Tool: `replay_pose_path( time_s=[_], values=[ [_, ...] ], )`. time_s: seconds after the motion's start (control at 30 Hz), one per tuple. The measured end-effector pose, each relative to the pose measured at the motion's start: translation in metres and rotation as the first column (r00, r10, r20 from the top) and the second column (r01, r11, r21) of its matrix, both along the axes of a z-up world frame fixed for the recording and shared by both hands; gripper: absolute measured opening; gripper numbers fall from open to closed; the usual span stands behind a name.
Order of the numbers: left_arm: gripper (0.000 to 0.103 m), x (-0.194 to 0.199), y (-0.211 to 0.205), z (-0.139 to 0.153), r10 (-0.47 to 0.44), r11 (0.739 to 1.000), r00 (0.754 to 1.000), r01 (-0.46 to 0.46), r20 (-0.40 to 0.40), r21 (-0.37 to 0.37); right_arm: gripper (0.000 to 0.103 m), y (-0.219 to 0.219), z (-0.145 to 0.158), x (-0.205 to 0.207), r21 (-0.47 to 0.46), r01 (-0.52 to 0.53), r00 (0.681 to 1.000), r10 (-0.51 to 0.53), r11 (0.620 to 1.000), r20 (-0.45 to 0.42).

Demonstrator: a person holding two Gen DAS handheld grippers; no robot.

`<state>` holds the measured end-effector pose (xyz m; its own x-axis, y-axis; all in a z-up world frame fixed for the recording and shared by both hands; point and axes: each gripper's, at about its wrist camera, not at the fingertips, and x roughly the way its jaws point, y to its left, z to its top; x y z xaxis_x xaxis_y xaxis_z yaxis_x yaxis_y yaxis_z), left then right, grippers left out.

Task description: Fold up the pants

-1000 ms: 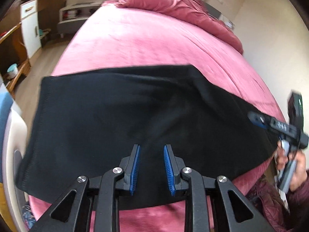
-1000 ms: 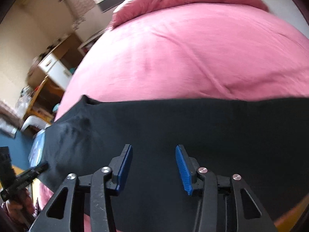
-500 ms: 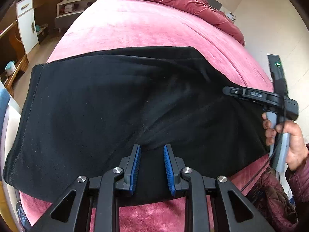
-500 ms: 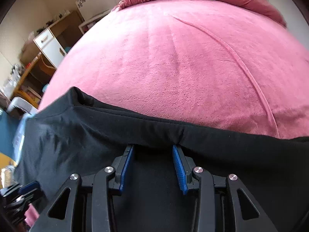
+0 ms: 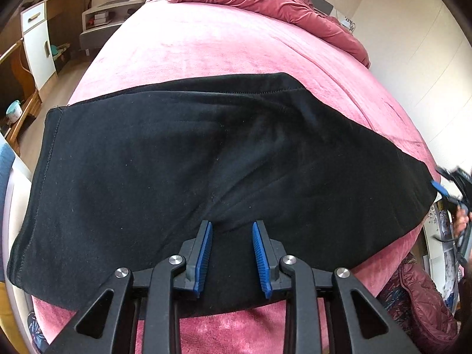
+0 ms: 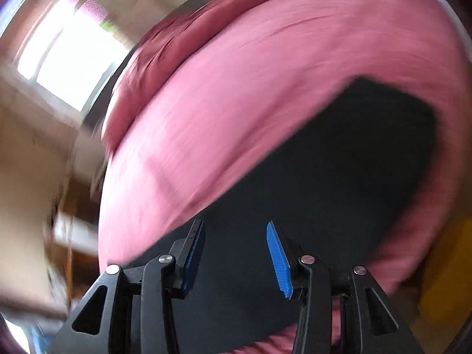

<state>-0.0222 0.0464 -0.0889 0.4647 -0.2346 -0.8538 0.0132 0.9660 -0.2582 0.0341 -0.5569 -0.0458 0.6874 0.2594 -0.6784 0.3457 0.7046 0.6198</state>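
Two claws work over black pants [image 5: 183, 162] spread flat across the near end of a bed covered in a pink blanket [image 5: 224, 41]. From the left wrist view the pants run as a wide band from the bed's left edge to its right edge, stitched hem at the left, with creases gathering toward the middle of the near edge.

Left claw [image 5: 231, 255] points steeply down at that near edge, level across, its blue pads [image 5: 203, 253] just above the dark cloth where the creases meet. Its jaws are opening; a small bump of fabric lies at the fingertips, but the pads do not press on it and the gap between them shows only cloth lying beneath.

Right claw [image 6: 236, 256] shows in its own view tilted, the bed slanting up to the right and the whole scene smeared by motion blur. Its jaws are opening too, standing wider than the left pair, with nothing between the pads; the pants [image 6: 339, 177] lie below and beyond them. In the left wrist view this claw [image 5: 450, 187] appears blurred just beside the right end of the pants, at the bed's right edge, a hand [image 5: 461, 221] gripping its handle.

A rumpled pink duvet [image 5: 265, 0] lies at the far end of the bed.
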Motion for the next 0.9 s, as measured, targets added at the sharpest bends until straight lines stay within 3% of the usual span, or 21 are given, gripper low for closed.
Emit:
replay_pose_path(
  time_s=[0.13,0.23,0.53,0.77,0.83,0.87,0.9],
  values=[
    [0.029,0.006,-0.004,0.0,0.006,1.0,1.0,-0.006,-0.013,0.006,0.045,-0.073,-0.021,-0.058,0.112,0.233,0.972,-0.234,0.966,-0.003],
    [0.029,0.01,-0.009,0.003,0.005,1.0,1.0,-0.005,-0.018,0.021,0.045,-0.099,-0.043,-0.078,0.182,0.31,0.95,-0.309,0.933,-0.031],
    [0.029,0.013,-0.031,0.011,-0.01,0.999,1.0,0.011,-0.021,0.053,0.045,-0.108,-0.087,-0.066,0.292,0.361,0.93,-0.364,0.886,-0.043],
    [0.031,0.021,-0.053,0.004,-0.042,0.996,0.998,0.046,-0.044,0.074,0.045,-0.127,-0.096,-0.04,0.305,0.359,0.928,-0.372,0.882,-0.016],
    [0.032,0.024,-0.058,0.004,-0.046,0.996,0.998,0.05,-0.044,0.076,0.032,-0.126,-0.091,-0.029,0.27,0.354,0.932,-0.36,0.896,-0.026],
    [0.032,0.026,-0.06,0.004,-0.047,0.996,0.998,0.05,-0.046,0.074,0.019,-0.124,-0.087,-0.025,0.248,0.345,0.937,-0.348,0.905,-0.034],
    [0.032,0.027,-0.062,0.004,-0.049,0.996,0.998,0.052,-0.048,0.072,0.016,-0.122,-0.082,-0.022,0.234,0.327,0.944,-0.328,0.916,-0.033]
  ],
)
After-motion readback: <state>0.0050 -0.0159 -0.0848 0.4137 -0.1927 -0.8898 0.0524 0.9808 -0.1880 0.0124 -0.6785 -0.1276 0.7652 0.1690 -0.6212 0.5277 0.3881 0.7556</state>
